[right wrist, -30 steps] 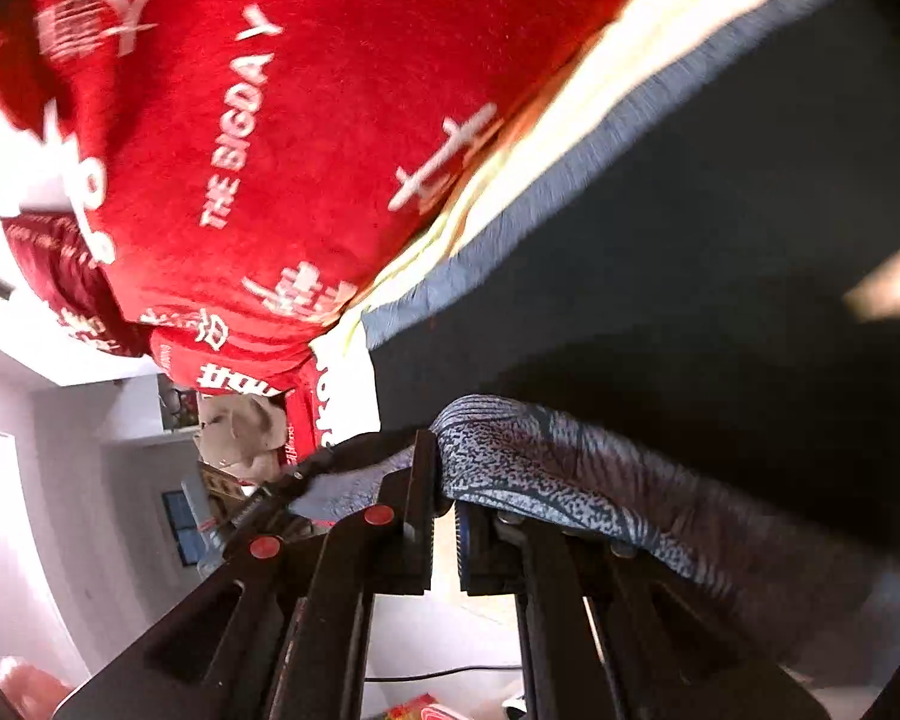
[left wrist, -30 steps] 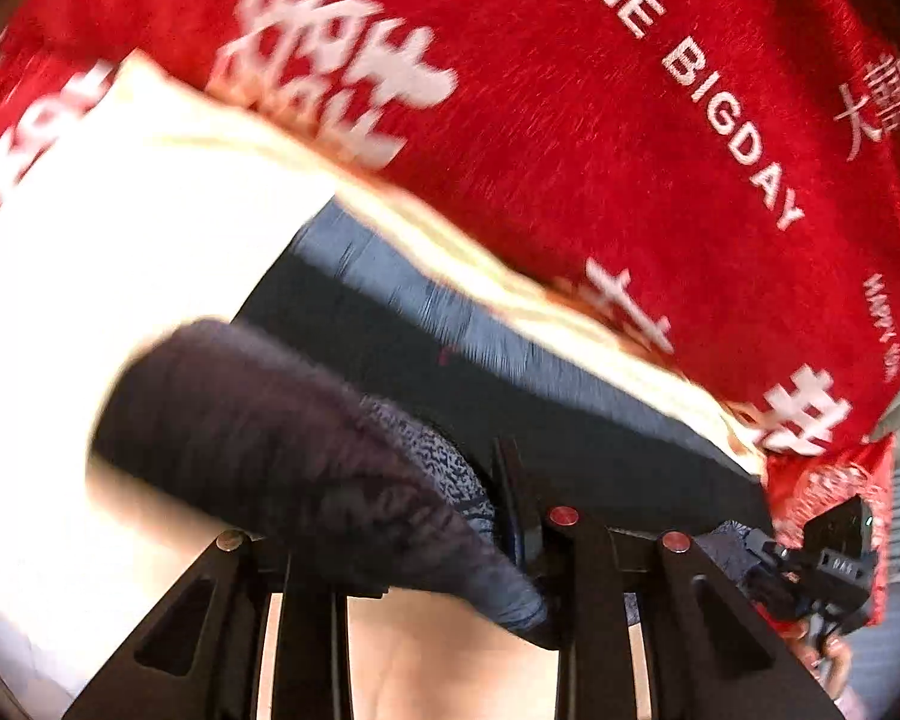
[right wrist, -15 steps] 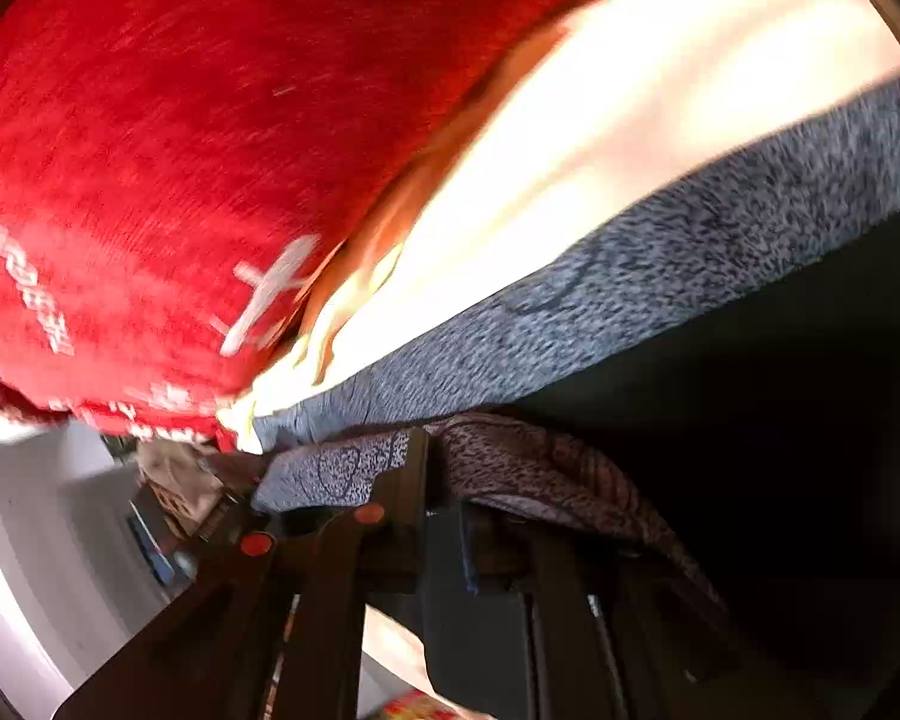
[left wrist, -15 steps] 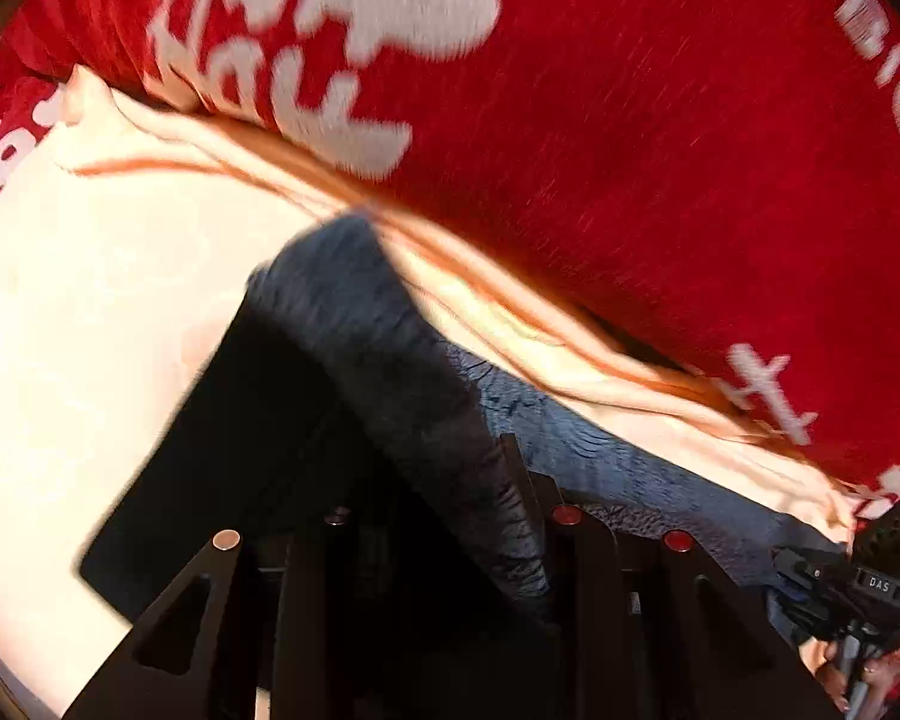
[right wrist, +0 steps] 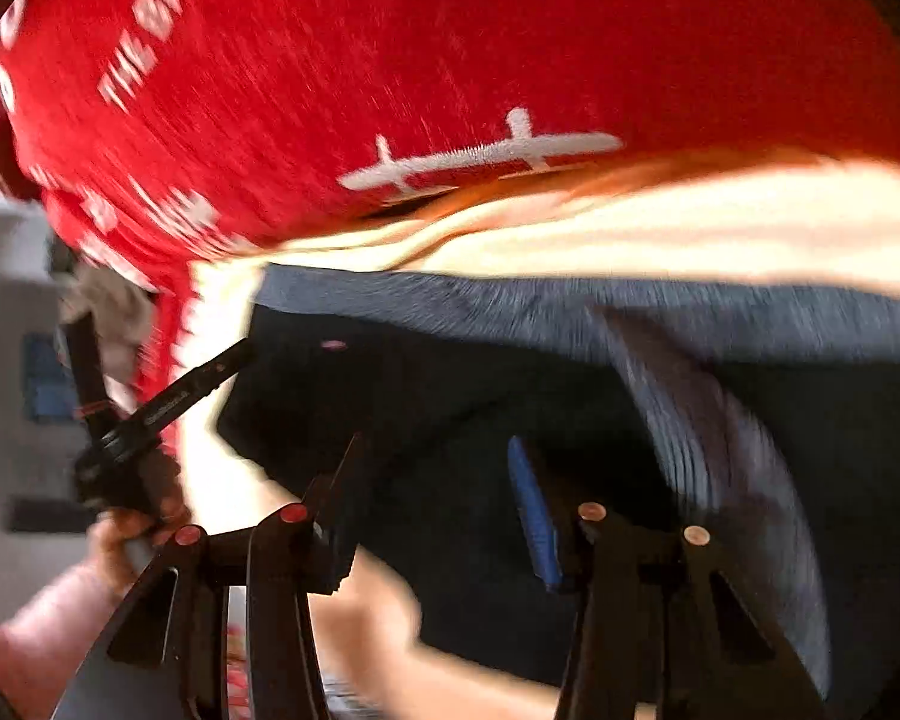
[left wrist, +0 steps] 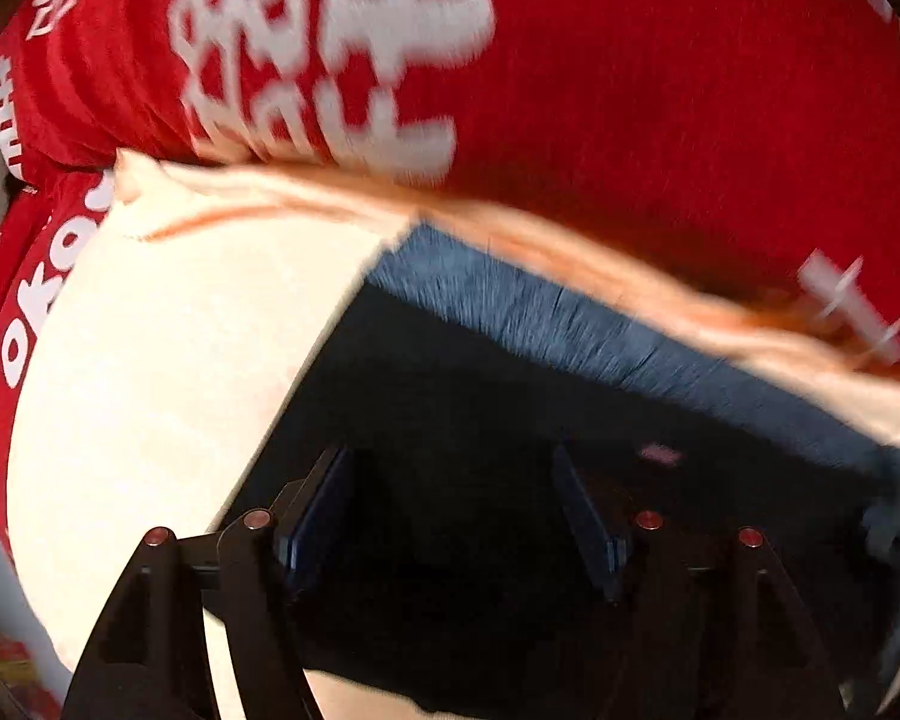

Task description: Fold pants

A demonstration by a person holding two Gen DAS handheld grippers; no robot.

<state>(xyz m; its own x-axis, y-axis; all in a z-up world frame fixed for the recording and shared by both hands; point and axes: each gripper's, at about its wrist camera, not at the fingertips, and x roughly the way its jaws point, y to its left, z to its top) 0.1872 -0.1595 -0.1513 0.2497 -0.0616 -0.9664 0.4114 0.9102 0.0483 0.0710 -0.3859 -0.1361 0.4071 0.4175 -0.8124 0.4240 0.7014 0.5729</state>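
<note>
Looking at fold: pants [left wrist: 510, 420] lie flat on cream sheet [left wrist: 168, 360], waistband up against red blanket [left wrist: 630, 90]. Left tongs [left wrist: 450, 516] and right tongs [right wrist: 438, 510] both spread wide, holding nothing, guessing fold laid.

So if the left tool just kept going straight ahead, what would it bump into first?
Probably the dark pants lying right ahead of the open left tool, then the grey waistband; blur makes depth uncertain.

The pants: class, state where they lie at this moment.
In both wrist views the pants lie flat on the cream sheet, their grey waistband just below the red blanket, under both open tools.
</note>
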